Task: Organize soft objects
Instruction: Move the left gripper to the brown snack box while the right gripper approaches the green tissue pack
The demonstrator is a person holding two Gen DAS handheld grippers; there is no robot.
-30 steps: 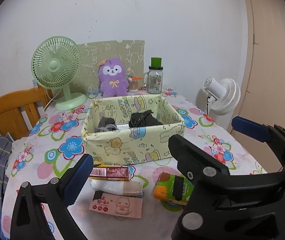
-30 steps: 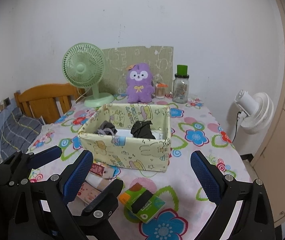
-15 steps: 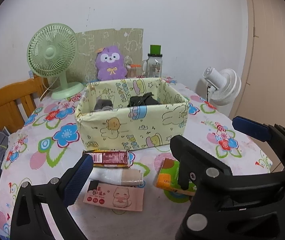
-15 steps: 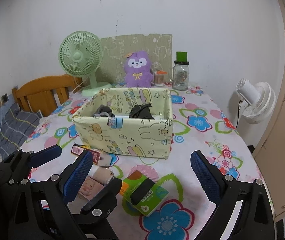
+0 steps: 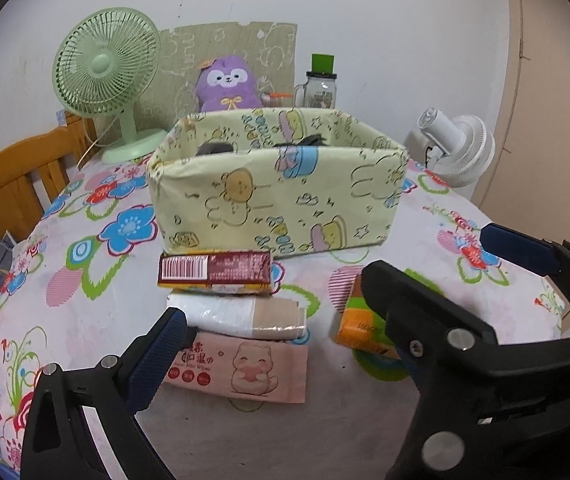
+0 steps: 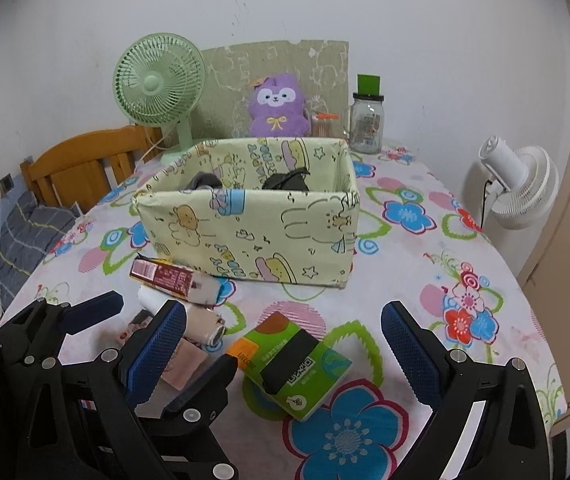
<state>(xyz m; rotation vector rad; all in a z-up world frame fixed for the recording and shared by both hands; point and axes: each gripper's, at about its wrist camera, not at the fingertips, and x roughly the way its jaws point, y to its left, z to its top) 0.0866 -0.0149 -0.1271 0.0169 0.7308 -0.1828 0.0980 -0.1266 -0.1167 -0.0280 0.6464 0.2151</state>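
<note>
Right wrist view: right tongs [image 6: 283, 344] spread wide, low over green tissue pack [image 6: 291, 368]; left tongs [image 5: 285, 344] likewise apart, over pink wipes pack [image 5: 245, 364] and white roll [image 5: 241, 316]. Likely approach. Best to straddle each pack squarely, pinch gently, lift clear of box [image 5: 281, 188] rim.

Pale yellow cartoon-print fabric box [image 5: 285, 196] mid-table, open-topped, dark cloth bundles [image 6: 285, 180] inside. Just near of it, in a row: maroon wrapped bar [image 5: 215, 270], white-and-beige roll [image 5: 241, 316], flat pink wipes pack [image 5: 253, 368]. Right of these, green-and-orange tissue packet [image 6: 293, 364], lying flat, slightly skewed.
</note>
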